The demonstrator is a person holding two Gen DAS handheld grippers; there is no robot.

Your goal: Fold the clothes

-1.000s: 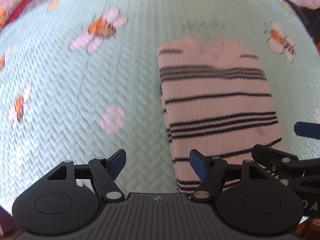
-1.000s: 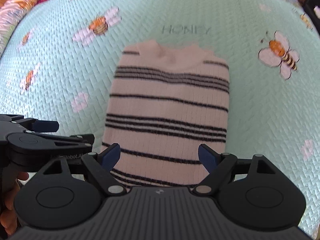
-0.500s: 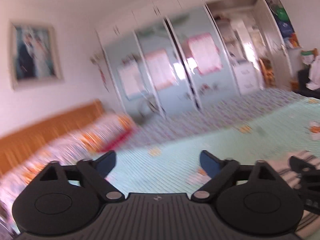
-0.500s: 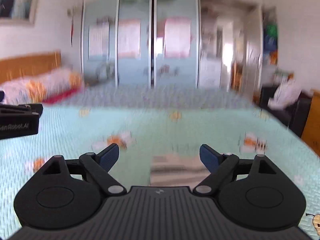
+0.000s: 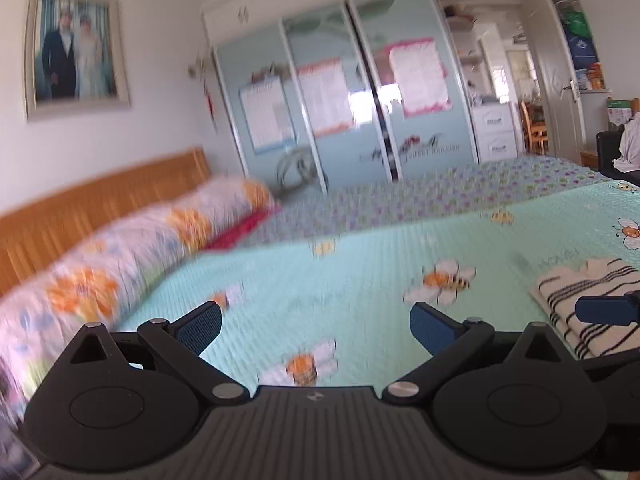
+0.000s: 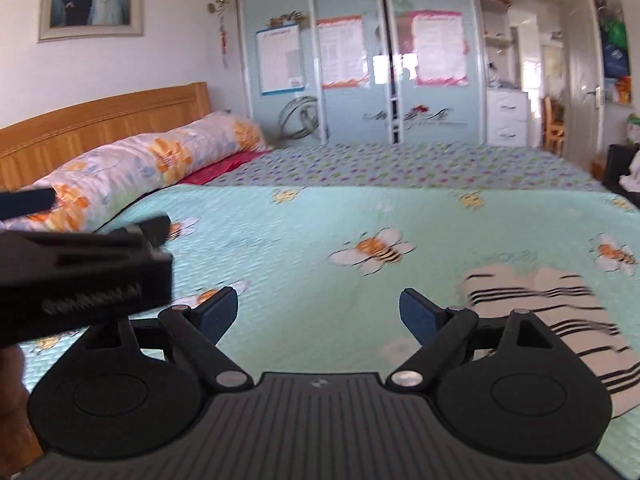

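Observation:
A cream sweater with thin black stripes (image 5: 588, 300) lies folded on the mint bee-print bedspread (image 5: 360, 280), off to the right in both wrist views (image 6: 560, 312). My left gripper (image 5: 316, 330) is open above the bedspread, well left of the sweater, nothing between its blue pads. My right gripper (image 6: 318, 318) is open too, with bare bedspread (image 6: 320, 248) between its fingers and the sweater just beyond its right finger. The left gripper's black body (image 6: 80, 276) shows at the left of the right wrist view; one blue pad of the right gripper (image 5: 608, 309) crosses the sweater in the left wrist view.
A long floral pillow (image 6: 132, 164) lies along the wooden headboard (image 6: 100, 124) at the left. A dotted sheet (image 6: 400, 168) covers the far part of the bed. Mirrored wardrobe doors (image 6: 360, 60) stand behind it, and a dark chair with clothes (image 6: 624, 176) at the right.
Both grippers lifted from looking down on the sweater to looking across the bed at the room, then swung left, so the sweater slid to the right of each view. The left jaws widened.

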